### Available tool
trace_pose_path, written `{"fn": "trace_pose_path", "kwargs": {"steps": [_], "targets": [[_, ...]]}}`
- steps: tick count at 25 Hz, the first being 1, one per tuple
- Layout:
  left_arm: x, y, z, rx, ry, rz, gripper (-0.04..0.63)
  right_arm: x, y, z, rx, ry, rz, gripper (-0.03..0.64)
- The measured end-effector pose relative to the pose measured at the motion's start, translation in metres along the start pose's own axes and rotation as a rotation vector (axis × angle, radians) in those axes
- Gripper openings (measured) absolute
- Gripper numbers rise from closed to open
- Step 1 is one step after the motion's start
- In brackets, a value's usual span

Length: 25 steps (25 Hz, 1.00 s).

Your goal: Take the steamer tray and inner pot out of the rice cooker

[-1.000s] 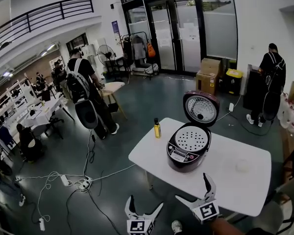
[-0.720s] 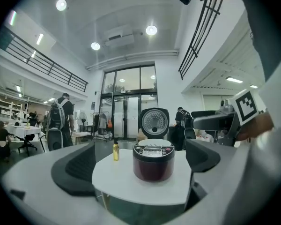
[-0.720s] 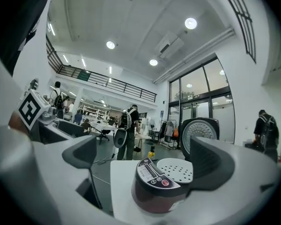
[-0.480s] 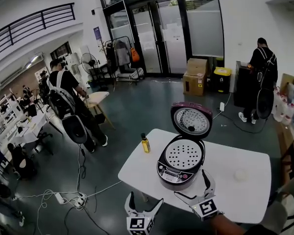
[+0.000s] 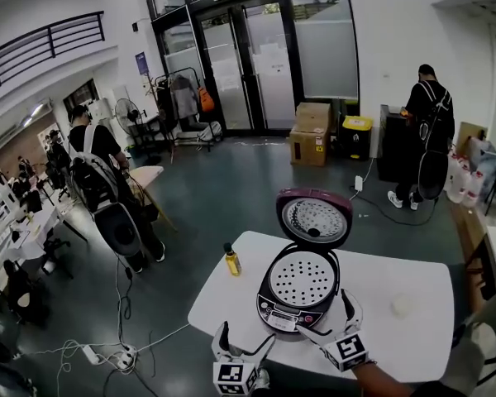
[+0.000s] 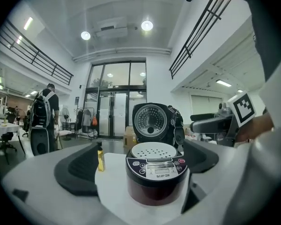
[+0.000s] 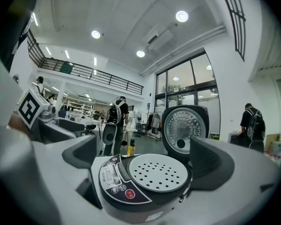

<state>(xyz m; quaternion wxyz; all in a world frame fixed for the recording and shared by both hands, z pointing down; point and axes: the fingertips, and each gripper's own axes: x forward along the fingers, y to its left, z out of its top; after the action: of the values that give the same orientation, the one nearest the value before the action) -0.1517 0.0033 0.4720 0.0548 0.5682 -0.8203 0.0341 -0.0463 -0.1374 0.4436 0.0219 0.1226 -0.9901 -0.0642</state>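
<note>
The left gripper [image 5: 246, 343] is cut off by the lower edge of the head view; its jaws are wide and closing, with nothing pressed between them. The right gripper [image 5: 326, 314] is held wide and empty, just before the rice cooker [image 5: 296, 298]. The steamer tray [image 5: 302, 278] is seated in the open rice cooker, and the inner pot beneath it is hidden. The rice cooker is set near the surface's [image 5: 401, 341] near edge, with bare room to its right.

Inner pot: not visible, covered by perforated steamer tray [image 5: 302, 278] inside rice cooker [image 5: 273, 304]. Cooker panel labels: too small to read, head view. Pale round obj. [image 5: 403, 305] on table [image 5: 231, 300]: too small to ID. Table's near-right corner: hidden behind wearer's sleeve [image 5: 484, 350]. Far-left bystanders [image 5: 16, 197]: tiny, indistinct.
</note>
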Motion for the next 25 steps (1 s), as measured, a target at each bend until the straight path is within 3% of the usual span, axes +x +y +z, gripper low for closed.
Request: {"fn": "trace_pose_path", "kwargs": {"steps": [8,17,25], "targets": [[0.069,0.036,0.001,0.016,0.059,-0.183,0.557,0.046,-0.020,-0.013,0.023,0.060,-0.161,0.592],[0.158,0.056,-0.011,0.022,0.145,-0.407,0.537,0.078,-0.055,-0.054,0.080,0.232,-0.324,0.592],[0.218,0.058,-0.032,0.100,0.233,-0.587,0.517,0.096,-0.086,-0.098,0.121,0.362,-0.397,0.592]]}}
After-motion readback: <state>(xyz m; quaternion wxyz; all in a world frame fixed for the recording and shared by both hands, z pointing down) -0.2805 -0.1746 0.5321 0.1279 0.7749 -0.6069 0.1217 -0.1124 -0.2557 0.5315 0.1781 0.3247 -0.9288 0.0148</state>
